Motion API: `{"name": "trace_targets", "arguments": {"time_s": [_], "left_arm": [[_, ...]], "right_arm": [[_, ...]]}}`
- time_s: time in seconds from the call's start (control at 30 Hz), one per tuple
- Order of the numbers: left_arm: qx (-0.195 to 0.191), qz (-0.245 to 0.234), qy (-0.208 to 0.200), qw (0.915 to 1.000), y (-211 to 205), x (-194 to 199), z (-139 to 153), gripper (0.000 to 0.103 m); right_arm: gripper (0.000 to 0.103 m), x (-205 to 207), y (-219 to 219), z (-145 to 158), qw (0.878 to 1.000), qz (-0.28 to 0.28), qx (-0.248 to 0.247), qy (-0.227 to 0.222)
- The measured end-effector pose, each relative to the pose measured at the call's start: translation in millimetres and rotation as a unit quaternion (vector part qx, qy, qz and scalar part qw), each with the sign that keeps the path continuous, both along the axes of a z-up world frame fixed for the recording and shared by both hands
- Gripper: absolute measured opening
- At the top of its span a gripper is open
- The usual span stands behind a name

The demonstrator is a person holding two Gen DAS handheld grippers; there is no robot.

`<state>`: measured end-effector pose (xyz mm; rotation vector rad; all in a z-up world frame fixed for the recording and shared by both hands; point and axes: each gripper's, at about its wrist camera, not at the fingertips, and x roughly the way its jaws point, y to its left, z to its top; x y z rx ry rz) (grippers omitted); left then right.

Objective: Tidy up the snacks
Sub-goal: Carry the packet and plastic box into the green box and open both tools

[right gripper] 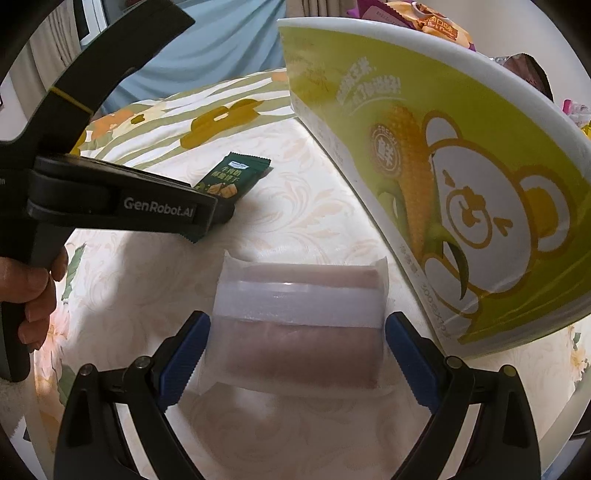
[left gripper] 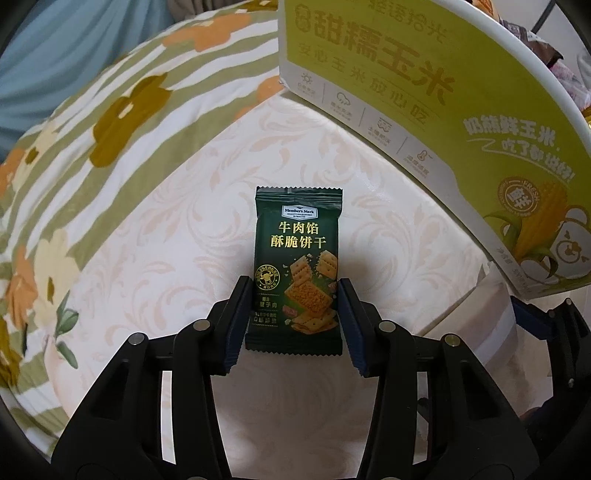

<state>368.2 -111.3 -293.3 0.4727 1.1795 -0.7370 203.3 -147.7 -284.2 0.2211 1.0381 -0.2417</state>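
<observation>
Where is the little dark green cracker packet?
The small dark green foil cracker packet lies on the cream patterned bedcover, pinched between the left tongs, left of the big yellow-green cardboard corn box.

- Lower end of the dark green biscuit packet (right gripper: 236,179) hidden behind the left hand-held gripper (right gripper: 207,218) in the right wrist view.
- Top of the corn box (left gripper: 424,99) cut off by the upper edge.
- Snack packs (right gripper: 436,26) above its rim only partly seen, print too small to read.
- Contents of the frosted pouch (right gripper: 299,325) blurred.
</observation>
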Motion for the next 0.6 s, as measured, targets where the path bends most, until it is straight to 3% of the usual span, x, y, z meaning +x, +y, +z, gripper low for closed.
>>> {"name": "trace_targets", "arguments": {"time_s": [0.2, 0.4, 0.6], "left_arm": [[-0.019, 0.021, 0.009, 0.9995, 14.8, 3.9, 6.1, 0.04], [-0.041, 0.048, 0.014, 0.9979, 38.3, 1.6, 17.8, 0.04], [-0.067, 0.081, 0.01, 0.9944, 66.9, -3.0, 43.6, 0.04]], "right_arm": [[0.094, 6.1, -0.2, -3.5, 1.0, 0.009, -0.008, 0.004], [0.073, 11.5, 4.8, 0.0, 0.999, 0.03, -0.026, 0.0], [0.07, 14.8, 7.7, 8.7, 0.999, 0.039, -0.008, -0.007]]}}
